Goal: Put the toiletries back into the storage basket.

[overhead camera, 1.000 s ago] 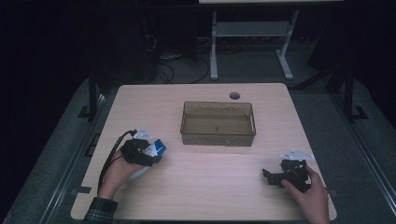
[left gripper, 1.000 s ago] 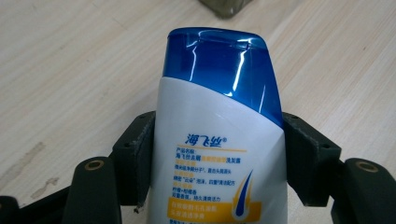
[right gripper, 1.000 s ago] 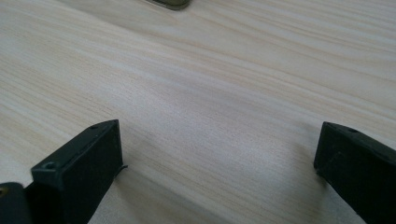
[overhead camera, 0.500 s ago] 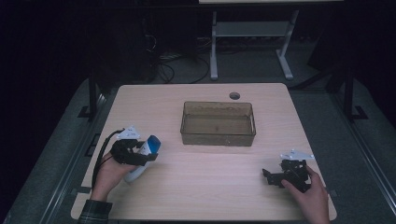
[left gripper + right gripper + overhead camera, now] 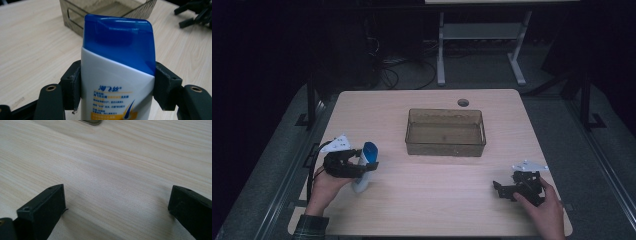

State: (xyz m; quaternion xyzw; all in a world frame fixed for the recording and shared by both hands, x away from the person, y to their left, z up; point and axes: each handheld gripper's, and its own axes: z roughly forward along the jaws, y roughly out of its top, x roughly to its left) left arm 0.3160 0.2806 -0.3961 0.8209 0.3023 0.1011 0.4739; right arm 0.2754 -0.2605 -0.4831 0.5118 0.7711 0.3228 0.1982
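Note:
A white bottle with a blue cap (image 5: 364, 167) (image 5: 117, 72) is held at the table's left, tilted, its cap toward the bin. My left gripper (image 5: 362, 167) (image 5: 117, 86) is shut on it, both pads pressing the bottle's sides just below the cap. A clear brownish plastic bin (image 5: 445, 133) (image 5: 110, 10) stands empty at the table's middle. My right gripper (image 5: 501, 188) (image 5: 116, 205) rests open low over the bare wood near the front right, nothing between its jaws. The right gripper (image 5: 197, 12) is also seen far off in the left gripper view.
The light wooden table (image 5: 432, 210) has a round cable hole (image 5: 463, 102) behind the bin. A white metal stand (image 5: 477, 35) and cables lie on the dark floor beyond the far edge. A hand holds each gripper at the near edge.
My left gripper has carried the bottle a little leftward and upward, tilting it more upright. The right gripper has stayed in place.

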